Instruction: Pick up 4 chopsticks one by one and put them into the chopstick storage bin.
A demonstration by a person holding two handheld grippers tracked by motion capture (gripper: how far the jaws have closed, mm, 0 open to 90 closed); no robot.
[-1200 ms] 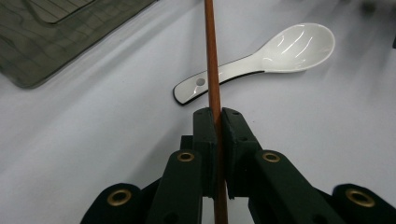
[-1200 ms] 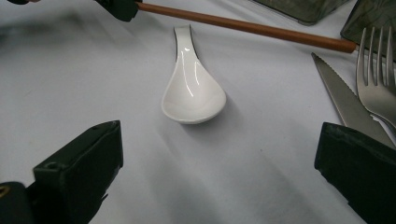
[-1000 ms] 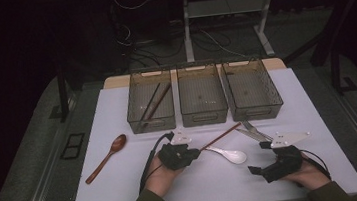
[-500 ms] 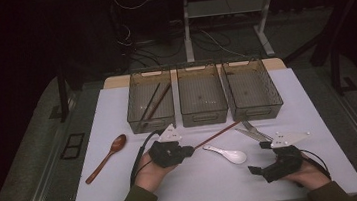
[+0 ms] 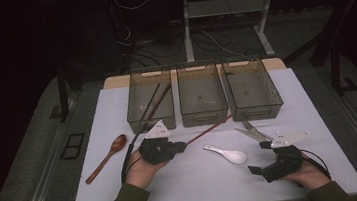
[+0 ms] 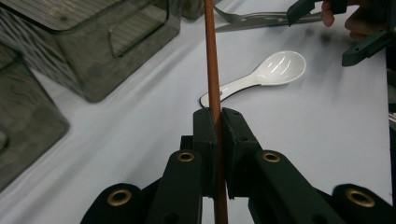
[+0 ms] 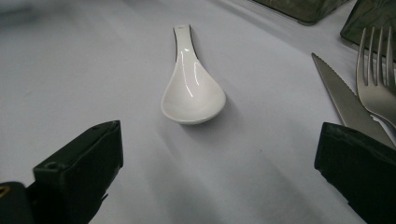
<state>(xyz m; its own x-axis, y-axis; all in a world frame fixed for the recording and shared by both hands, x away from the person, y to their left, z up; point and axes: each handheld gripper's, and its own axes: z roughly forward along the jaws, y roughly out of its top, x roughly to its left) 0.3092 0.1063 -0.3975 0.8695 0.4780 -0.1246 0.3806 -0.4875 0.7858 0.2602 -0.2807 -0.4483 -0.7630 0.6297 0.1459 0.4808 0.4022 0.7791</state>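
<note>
The left gripper (image 6: 218, 122) is clamped on a reddish-brown chopstick (image 5: 208, 129), which slants above the white table (image 5: 195, 184) toward the front of the middle bin (image 5: 202, 94). The right gripper (image 7: 219, 177) rests on the table with its jaws spread wide, gripping nothing; a white ceramic spoon (image 7: 191, 91) lies just ahead of it, and a knife (image 7: 348, 105) and fork (image 7: 380, 79) lie beside it.

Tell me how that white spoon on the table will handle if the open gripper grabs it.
The white spoon looks glazed, with bright glints, so it is probably slippery between hard jaws and rigid, perhaps chippable if dropped. Its rounded bowl rests on the table, so a push may make it rock or spin rather than slide straight. The right gripper stands open, facing its bowl end.
</note>
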